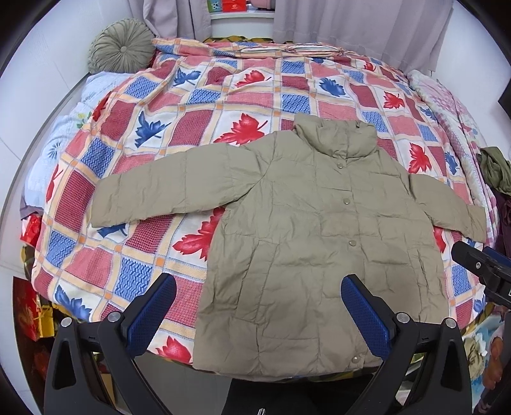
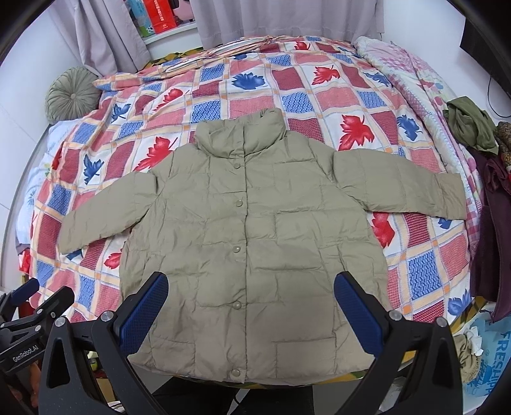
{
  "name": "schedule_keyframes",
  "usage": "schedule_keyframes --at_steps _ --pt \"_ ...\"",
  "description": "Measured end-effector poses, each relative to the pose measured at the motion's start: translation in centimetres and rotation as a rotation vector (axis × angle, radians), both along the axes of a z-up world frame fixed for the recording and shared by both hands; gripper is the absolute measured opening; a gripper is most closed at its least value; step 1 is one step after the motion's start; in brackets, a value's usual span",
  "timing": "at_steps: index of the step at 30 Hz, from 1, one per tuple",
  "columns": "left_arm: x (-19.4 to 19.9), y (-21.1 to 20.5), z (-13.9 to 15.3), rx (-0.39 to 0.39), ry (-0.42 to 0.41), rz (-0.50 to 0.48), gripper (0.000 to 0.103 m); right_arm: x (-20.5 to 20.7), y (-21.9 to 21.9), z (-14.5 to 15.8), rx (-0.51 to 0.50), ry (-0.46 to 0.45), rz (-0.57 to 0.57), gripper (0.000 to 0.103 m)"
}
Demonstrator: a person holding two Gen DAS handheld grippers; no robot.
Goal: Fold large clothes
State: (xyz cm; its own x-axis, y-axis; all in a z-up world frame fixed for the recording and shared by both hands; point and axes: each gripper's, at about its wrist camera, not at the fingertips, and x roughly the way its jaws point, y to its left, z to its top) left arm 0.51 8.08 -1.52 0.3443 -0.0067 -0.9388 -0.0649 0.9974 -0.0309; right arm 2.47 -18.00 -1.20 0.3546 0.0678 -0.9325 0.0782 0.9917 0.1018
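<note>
A khaki quilted jacket (image 1: 319, 223) lies flat, front up and snapped shut, on the bed, with its collar at the far end and both sleeves spread out to the sides. It also shows in the right wrist view (image 2: 255, 230). My left gripper (image 1: 258, 284) is open and empty, hovering over the jacket's near left hem. My right gripper (image 2: 250, 281) is open and empty above the jacket's lower middle. The right gripper's tip shows at the right edge of the left wrist view (image 1: 479, 265), and the left gripper shows at the lower left of the right wrist view (image 2: 35, 306).
The bed has a checked quilt with red and blue leaves (image 1: 179, 127). A round grey-green cushion (image 1: 119, 46) sits at the far left corner. Crumpled olive and dark maroon clothes (image 2: 472, 127) lie at the bed's right edge. Curtains (image 1: 351, 22) hang behind.
</note>
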Motion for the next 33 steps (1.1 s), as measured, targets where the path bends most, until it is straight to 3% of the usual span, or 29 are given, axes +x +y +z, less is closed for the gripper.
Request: schedule_keyframes --at_steps 9,16,21,27,33 --pt "2.0 5.2 -5.0 -0.077 0.076 0.069 0.103 1.7 3.2 -2.3 0.049 0.049 0.039 0.103" --pt "4.6 10.9 -10.8 -0.148 0.093 0.182 0.103 3.6 6.1 -4.6 0.139 -0.012 0.069 0.103" --pt "6.6 14.9 -15.5 -0.224 0.132 0.250 0.103 6.4 8.9 -9.3 0.169 0.136 0.098 0.103" --pt "9.1 19.3 -19.4 -0.339 0.088 0.346 0.103 8.2 11.9 -13.7 0.145 0.184 0.165 0.103" --pt "10.8 23.3 -23.6 -0.549 -0.015 0.443 0.103 9.7 13.4 -15.9 0.139 0.165 0.179 0.103"
